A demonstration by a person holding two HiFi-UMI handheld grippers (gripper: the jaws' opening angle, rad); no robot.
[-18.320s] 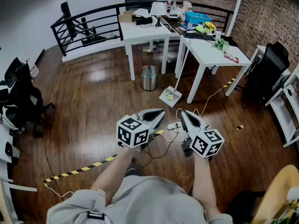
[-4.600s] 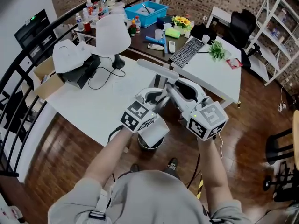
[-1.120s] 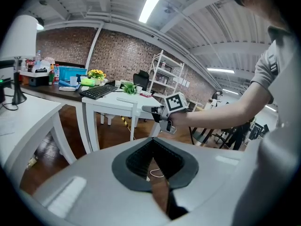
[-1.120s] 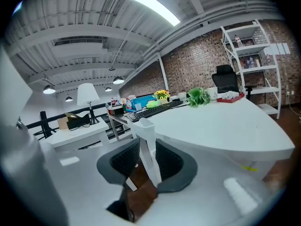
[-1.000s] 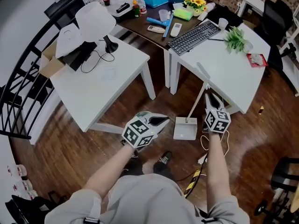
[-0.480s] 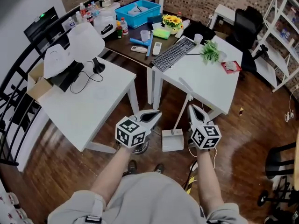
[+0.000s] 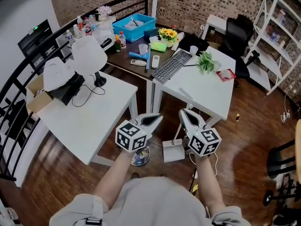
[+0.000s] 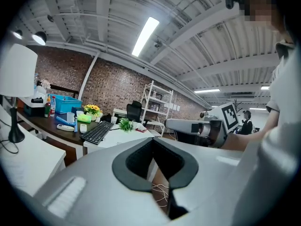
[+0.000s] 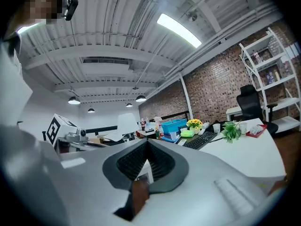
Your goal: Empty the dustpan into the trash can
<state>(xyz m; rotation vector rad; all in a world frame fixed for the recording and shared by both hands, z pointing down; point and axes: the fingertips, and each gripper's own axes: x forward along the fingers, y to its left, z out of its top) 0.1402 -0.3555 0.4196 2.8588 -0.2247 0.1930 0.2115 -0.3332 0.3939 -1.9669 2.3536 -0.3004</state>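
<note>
Dustpan (image 7: 173, 151) on floor below table (image 7: 207, 86) edge, trash can (image 7: 140, 157) near

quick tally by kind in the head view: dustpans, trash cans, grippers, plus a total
dustpan: 1
trash can: 1
grippers: 2 (left gripper, right gripper)
total: 4

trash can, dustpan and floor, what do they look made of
Trash can: probably metal, going by its grey, shiny rim; little of it shows.
Dustpan: likely plastic, with a matte white, moulded look.
Floor: wood or wood-look planks, dark brown and glossy, with visible seams and light reflections.
</note>
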